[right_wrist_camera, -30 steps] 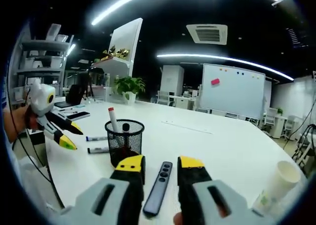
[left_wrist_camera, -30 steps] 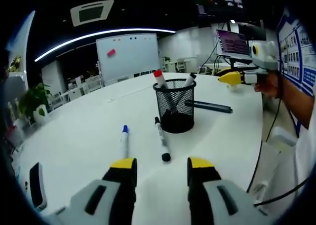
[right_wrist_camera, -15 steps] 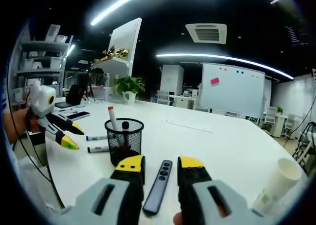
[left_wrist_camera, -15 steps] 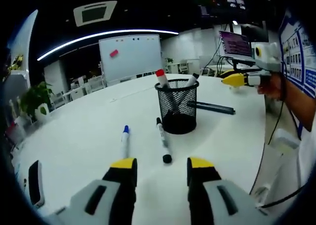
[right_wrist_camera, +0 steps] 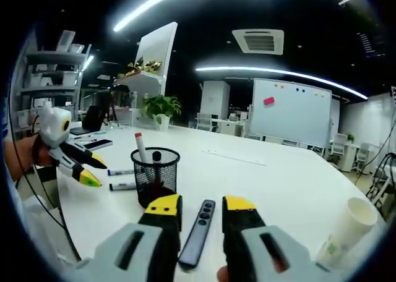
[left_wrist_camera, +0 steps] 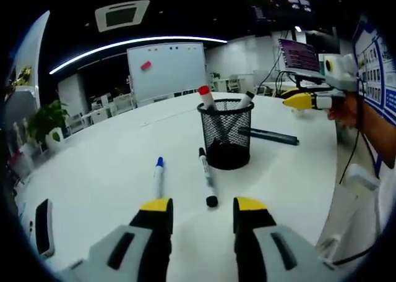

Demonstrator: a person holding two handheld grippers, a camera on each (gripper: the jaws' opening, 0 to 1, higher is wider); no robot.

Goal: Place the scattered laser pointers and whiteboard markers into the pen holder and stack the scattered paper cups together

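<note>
black wire-mesh pen holder (left_wrist_camera: 226, 133) stands upright near the middle of the white table (left_wrist_camera: 93, 170); a red-capped marker (left_wrist_camera: 205, 98) and a second marker (left_wrist_camera: 245, 99) lean inside it. left gripper (left_wrist_camera: 202, 209): jaws spread, nothing between them, held above the table edge. just beyond its jaws lie two markers, apart from each other: a blue-capped marker (left_wrist_camera: 158, 174) on the left and a black-capped marker (left_wrist_camera: 206, 177) on the right, the latter ending near the holder's base. a dark laser pointer (left_wrist_camera: 273, 136) lies flat behind the holder on its right. right gripper (right_wrist_camera: 202, 206): jaws spread, with the laser pointer (right_wrist_camera: 198, 234) lying on the table between them; contact with the jaws cannot be determined. a paper cup (right_wrist_camera: 346, 231) sits tilted at the table edge to the right in the right gripper view. a phone (left_wrist_camera: 42, 227) lies near the left edge in the left gripper view.
</note>
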